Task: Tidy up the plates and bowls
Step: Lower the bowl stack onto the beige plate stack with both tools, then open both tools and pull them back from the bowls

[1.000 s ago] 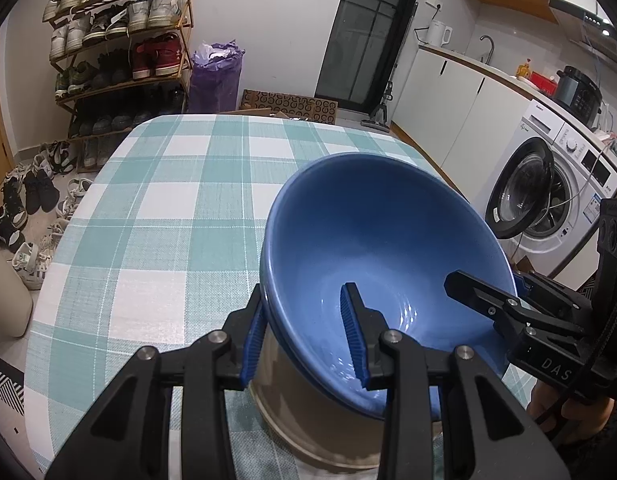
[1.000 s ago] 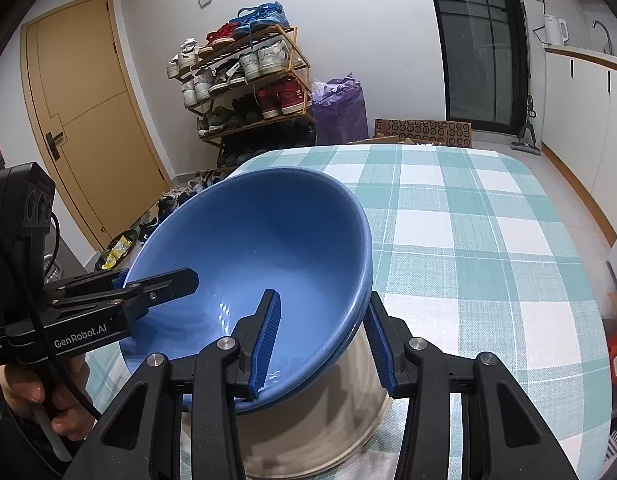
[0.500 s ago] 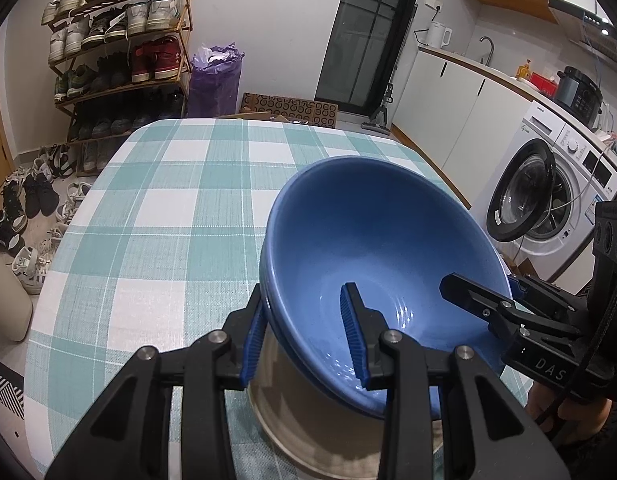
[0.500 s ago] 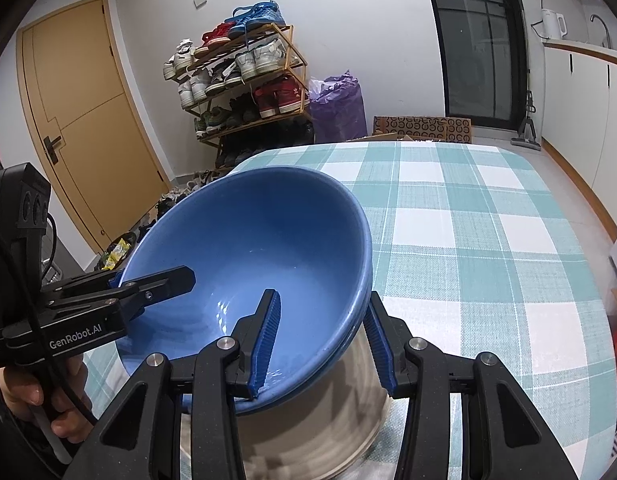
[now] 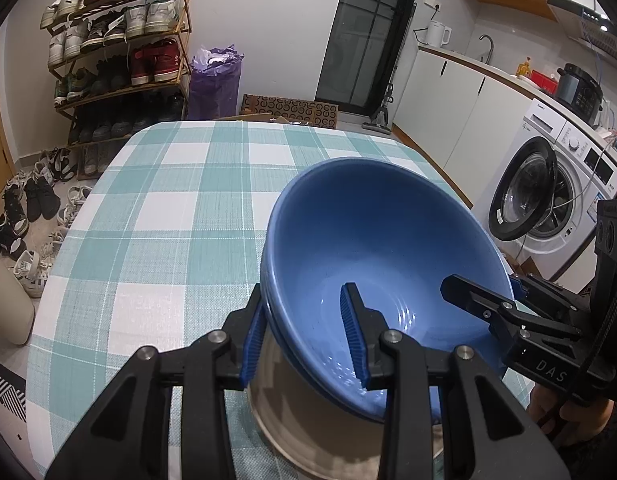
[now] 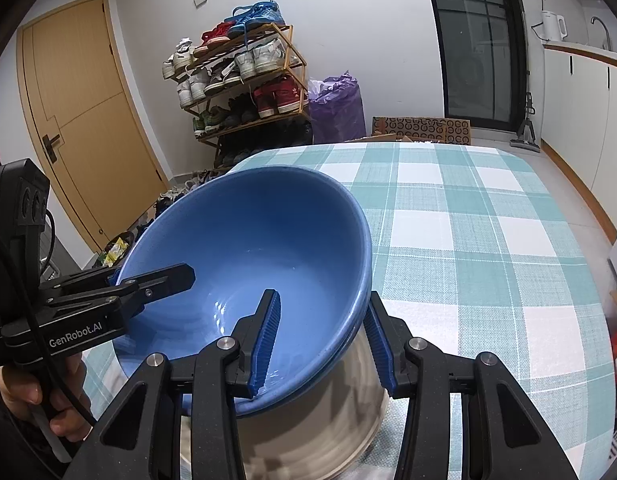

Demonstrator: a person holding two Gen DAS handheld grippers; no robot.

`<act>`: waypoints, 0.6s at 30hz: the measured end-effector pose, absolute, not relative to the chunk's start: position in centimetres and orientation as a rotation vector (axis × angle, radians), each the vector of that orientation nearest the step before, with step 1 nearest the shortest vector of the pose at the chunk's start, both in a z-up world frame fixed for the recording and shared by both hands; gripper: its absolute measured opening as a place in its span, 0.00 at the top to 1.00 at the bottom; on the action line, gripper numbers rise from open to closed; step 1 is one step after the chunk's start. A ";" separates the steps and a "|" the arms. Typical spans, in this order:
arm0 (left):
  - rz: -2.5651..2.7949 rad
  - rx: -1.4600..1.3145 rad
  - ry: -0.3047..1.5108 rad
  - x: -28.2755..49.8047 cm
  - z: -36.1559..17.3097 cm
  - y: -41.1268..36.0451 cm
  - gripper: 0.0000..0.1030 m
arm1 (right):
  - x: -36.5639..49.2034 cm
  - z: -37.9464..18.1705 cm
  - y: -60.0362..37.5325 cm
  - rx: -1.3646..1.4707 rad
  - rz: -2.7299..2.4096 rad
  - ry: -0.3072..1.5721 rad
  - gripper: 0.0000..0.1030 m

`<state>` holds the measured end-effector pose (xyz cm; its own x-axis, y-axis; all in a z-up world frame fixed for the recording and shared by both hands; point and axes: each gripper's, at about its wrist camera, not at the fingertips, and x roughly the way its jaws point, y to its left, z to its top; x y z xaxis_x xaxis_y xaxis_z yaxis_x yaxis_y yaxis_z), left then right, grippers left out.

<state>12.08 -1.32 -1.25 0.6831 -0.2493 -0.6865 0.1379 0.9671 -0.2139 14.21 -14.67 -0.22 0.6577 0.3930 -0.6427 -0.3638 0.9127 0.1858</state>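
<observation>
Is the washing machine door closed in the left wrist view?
No, the white washing machine's round dark door hangs swung open beside the drum.

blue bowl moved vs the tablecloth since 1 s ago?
Yes. In the left wrist view the blue bowl now covers less of the checked tablecloth, so it has pulled back toward the near edge, gripped by both hand-held grippers.

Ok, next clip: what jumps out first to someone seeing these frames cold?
A big blue bowl fills the foreground of both views, gripped at opposite rims by the left gripper and right gripper. Under it is a pale, blurred vessel, over a teal checked tablecloth.
</observation>
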 end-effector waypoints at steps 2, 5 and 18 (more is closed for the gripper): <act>-0.217 -0.144 0.790 12.1 -1.2 -1.3 0.66 | 14.3 -0.2 -14.7 0.043 0.428 0.739 0.57; -0.210 -0.132 0.787 12.0 -1.1 -1.5 0.64 | 14.3 -0.2 -14.7 0.040 0.427 0.739 0.57; -0.180 -0.096 0.727 10.4 0.5 -1.0 0.36 | 12.8 1.1 -15.2 -0.019 0.451 0.654 0.22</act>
